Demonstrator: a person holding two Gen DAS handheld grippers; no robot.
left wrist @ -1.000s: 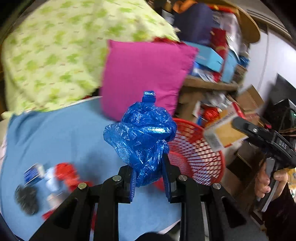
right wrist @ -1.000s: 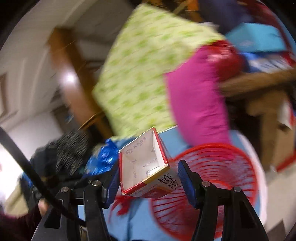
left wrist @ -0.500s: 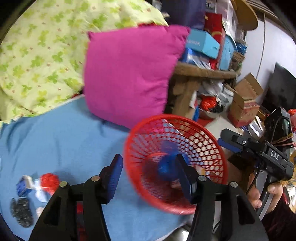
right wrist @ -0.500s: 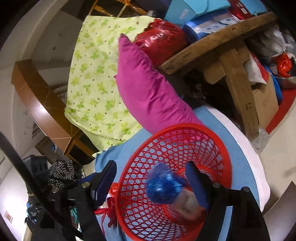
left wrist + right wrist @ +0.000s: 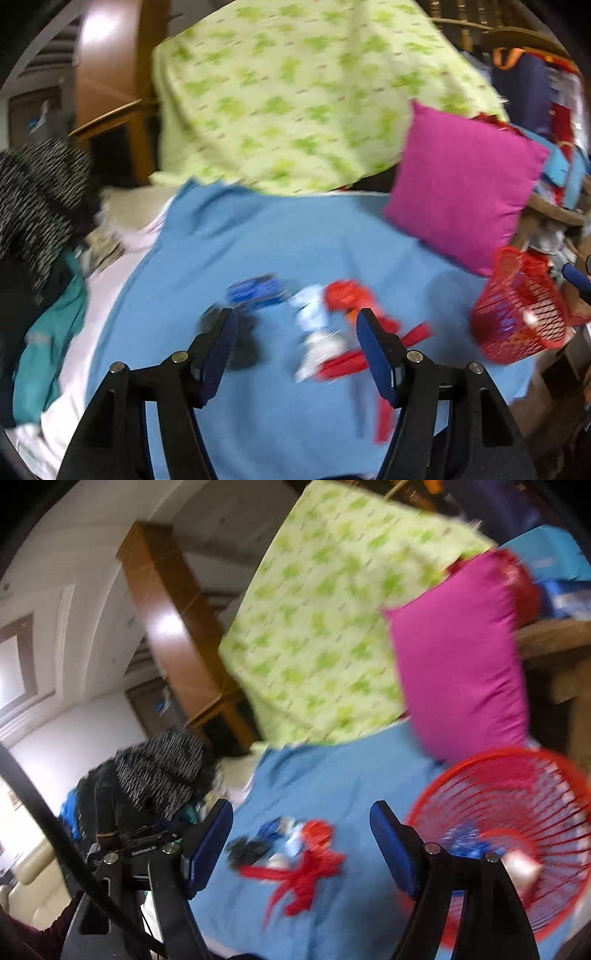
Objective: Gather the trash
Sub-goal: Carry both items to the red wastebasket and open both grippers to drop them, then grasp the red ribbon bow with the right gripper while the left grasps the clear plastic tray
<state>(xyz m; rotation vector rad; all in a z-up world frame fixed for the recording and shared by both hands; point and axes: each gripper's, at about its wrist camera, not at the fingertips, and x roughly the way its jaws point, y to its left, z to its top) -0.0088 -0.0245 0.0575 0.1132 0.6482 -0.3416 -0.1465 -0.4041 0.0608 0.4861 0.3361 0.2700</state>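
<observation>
Left gripper (image 5: 293, 334) — jaws opening, nothing between; right gripper (image 5: 301, 827) — spread, empty. Trash pile (image 5: 325, 317) is found on the blue blanket (image 5: 258, 424), well left of the red basket (image 5: 521, 317). Risk: basket, set at the blanket's edge, may be tipped off. Open blanket is left around the pile.

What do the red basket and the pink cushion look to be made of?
The red basket looks like moulded plastic: thin rigid ribs forming an open lattice, slightly glossy, contents showing through. The pink cushion looks like matte woven fabric over soft filling: no shine, puffed body, pointed corners. Motion blur hides any finer texture.
</observation>
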